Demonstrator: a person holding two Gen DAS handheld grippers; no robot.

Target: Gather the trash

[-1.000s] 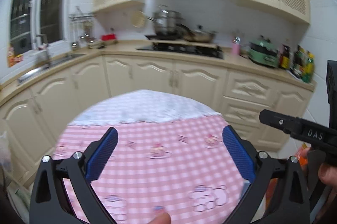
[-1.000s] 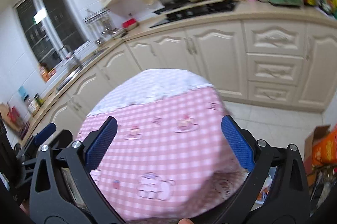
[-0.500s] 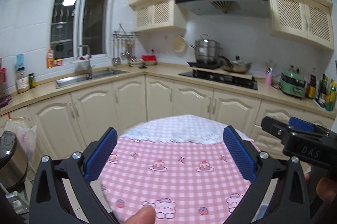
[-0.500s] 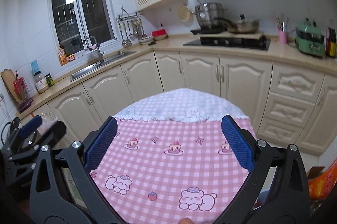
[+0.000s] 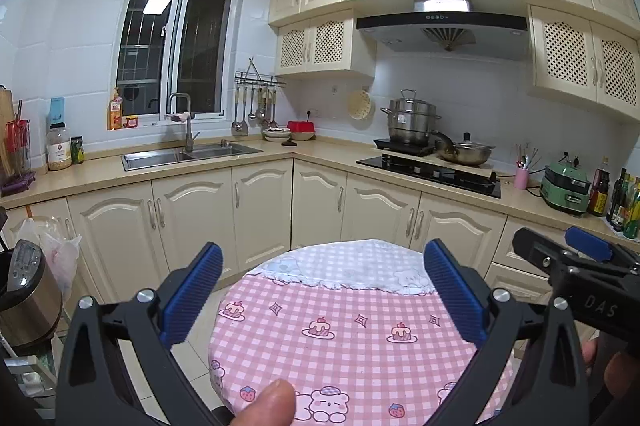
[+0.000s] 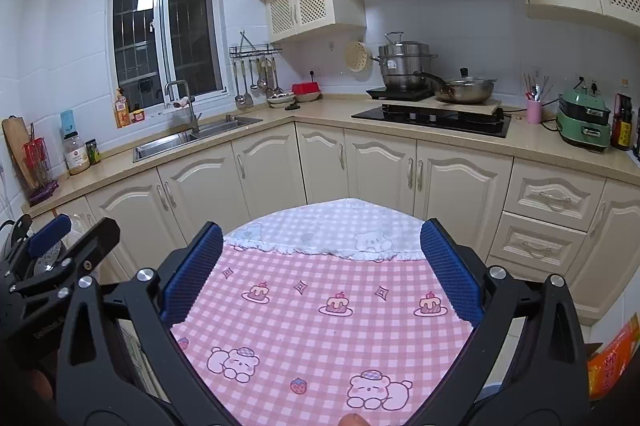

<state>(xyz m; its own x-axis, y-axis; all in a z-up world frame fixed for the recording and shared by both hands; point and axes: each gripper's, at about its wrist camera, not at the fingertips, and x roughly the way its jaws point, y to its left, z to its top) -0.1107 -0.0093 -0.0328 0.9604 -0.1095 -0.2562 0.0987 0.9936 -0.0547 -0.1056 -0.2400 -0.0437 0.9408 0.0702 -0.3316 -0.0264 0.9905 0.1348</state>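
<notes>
Trash: which item it is cannot be told; the two likeliest things are listed below, both off the table (image 5: pixel 340 346).
Plastic bag (image 5: pixel 60 254): far left of the table, hanging against a lower cabinet door, with something pale inside. Seen clearly only by the left wrist camera.
Steel canister (image 5: pixel 28 294): left of the table, just below the bag, with a small display on top.
Left gripper (image 5: pixel 323 254): held above the table's near edge, blue pads (image 5: pixel 192 298) wide apart with nothing between them. A thumb (image 5: pixel 268 402) shows at the bottom edge. In the right wrist view its tip (image 6: pixel 60 238) juts in left of the table and covers the bag and canister.
Table: round, under a pink checked cloth with bears and cakes and a white checked strip on the far side. Its top lies between both pairs of fingers.
Right gripper (image 6: pixel 322 230): over the table, pads (image 6: pixel 448 266) spread wide and holding nothing. In the left wrist view it (image 5: pixel 576 250) reaches in from the right of the table.
Orange packet (image 6: pixel 612 358): low and right of the table, outside the right finger and well apart from the pads. Shown only by the right wrist camera.
Counter (image 5: pixel 320 150): behind the table, with the sink (image 5: pixel 188 154) to the left and the hob (image 5: pixel 432 170) to the right.
</notes>
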